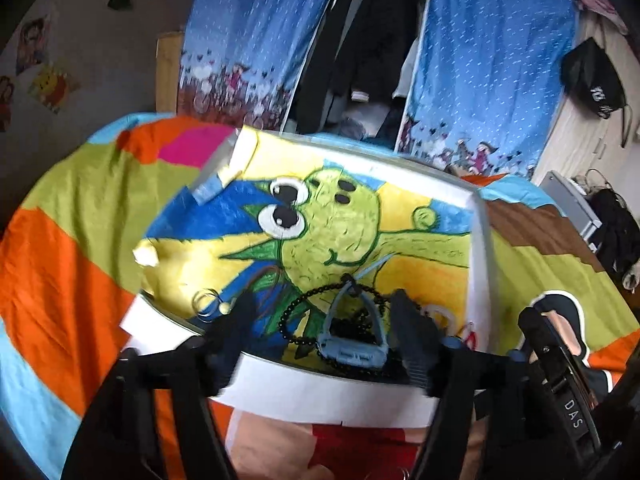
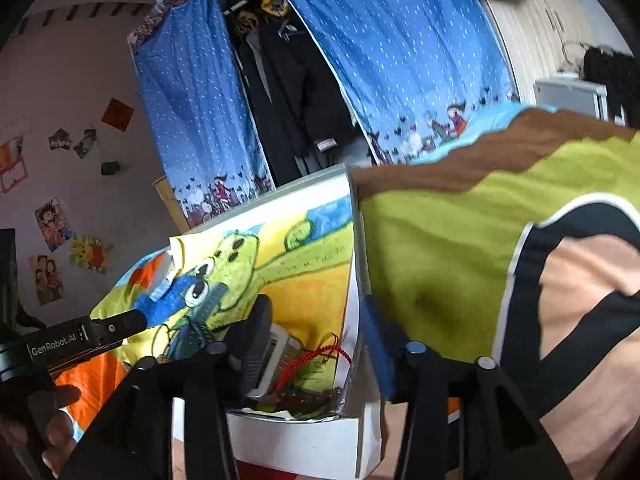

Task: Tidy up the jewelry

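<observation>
A shallow white box point(image 1: 482, 240) lined with a green cartoon drawing lies on a colourful bedspread. Inside at its near edge lie a black bead necklace point(image 1: 296, 312), a blue clip-shaped piece point(image 1: 352, 350), thin rings point(image 1: 206, 300) at the left and a pale ring point(image 1: 438, 314) at the right. My left gripper point(image 1: 324, 316) is open, its fingers either side of the blue piece and beads. My right gripper point(image 2: 316, 320) is open and straddles the box's right wall point(image 2: 354, 256); a red cord point(image 2: 316, 358), a dark red bead string point(image 2: 316, 396) and a white piece point(image 2: 276, 360) lie in that corner.
The bedspread point(image 1: 60, 208) has orange, green and blue patches. Blue patterned curtains point(image 1: 248, 40) hang behind with dark clothes point(image 1: 368, 40) between them. The other gripper's body point(image 1: 560, 372) is at the left view's right edge. Posters point(image 2: 52, 224) are on the wall.
</observation>
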Available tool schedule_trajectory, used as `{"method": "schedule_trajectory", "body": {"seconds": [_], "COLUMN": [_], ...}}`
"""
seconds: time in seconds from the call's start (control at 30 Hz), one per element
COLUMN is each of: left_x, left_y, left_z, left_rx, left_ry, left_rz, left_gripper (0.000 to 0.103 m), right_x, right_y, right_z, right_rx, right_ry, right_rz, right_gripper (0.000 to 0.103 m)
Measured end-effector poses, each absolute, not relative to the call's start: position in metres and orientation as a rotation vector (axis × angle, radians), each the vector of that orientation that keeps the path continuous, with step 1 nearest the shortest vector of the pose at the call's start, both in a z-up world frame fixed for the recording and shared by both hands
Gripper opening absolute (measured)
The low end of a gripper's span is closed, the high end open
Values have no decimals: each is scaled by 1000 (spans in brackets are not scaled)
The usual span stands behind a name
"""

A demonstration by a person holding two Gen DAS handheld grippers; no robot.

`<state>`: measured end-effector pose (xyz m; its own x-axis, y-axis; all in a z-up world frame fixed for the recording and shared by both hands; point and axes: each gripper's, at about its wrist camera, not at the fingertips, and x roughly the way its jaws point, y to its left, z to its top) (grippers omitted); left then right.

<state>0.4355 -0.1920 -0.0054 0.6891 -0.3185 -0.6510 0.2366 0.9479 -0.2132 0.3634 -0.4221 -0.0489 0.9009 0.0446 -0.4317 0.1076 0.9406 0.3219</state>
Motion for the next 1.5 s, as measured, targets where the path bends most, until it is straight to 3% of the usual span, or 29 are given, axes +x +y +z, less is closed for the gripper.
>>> {"method": "schedule_trajectory", "body": {"seconds": [0.07, 0.2, 0.37, 0.77, 1.5], "left_x": [420, 385, 347, 249, 135], "left_y": [-187, -173, -153, -105, -48], "left_z": [7, 30, 52, 68, 33], "left_rx": [-121, -118, -104, -69, -63], "left_ry": [694, 589, 510, 381, 348], "left_rz": [-309, -286, -274, -244, -223], "left_gripper": [98, 101, 101, 101, 101], "right_x": [349, 320, 279, 193, 82], "right_y": [-418, -405, -385, -342, -297], "right_z": [-36, -15, 10, 39, 12], "right_rx": [321, 268, 218, 157, 111], "right_ry": [404, 345, 263, 96, 132], "right_rz": [-35, -33, -22, -36, -137], "right_gripper": [74, 83, 101, 103, 103]}}
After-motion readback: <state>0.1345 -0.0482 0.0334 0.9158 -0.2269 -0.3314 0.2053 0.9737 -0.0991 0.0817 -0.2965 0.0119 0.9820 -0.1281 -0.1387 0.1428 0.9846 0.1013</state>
